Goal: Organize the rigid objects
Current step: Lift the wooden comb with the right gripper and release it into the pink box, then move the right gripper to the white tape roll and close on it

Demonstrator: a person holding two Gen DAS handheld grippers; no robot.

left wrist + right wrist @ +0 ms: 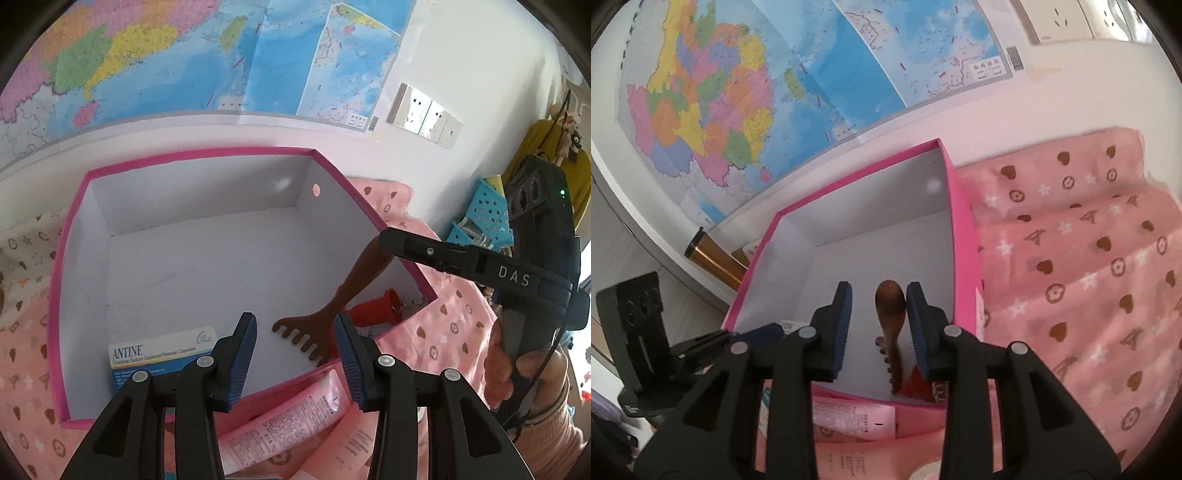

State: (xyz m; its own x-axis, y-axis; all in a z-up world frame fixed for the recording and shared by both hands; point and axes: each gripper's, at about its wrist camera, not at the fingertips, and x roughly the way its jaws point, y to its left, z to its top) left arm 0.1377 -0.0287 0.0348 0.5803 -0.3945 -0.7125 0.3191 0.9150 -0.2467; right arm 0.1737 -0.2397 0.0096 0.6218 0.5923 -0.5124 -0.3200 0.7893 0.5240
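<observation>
A pink-rimmed cardboard box with white inside walls (70,236) is sitting on a pink blanket printed with hearts and stars (1089,280), under a coloured wall map (155,62). Inside the box, a brown wooden back-scratcher (325,314) is leaning slantwise: its toothed head is resting on the box floor near the front wall, and its long handle is rising toward the box's right wall. A red plastic corkscrew (376,310) is lying in the box's front right corner, behind the scratcher, and a white-and-blue medicine carton (162,354) is sitting in the front left corner. Pink printed tubes (288,417) are lying just outside the front wall. The right gripper (875,328) is standing partly open astride the handle, whose tip is sitting against its right pad. The left gripper (295,358) is hanging partly open and empty over the front wall.
</observation>
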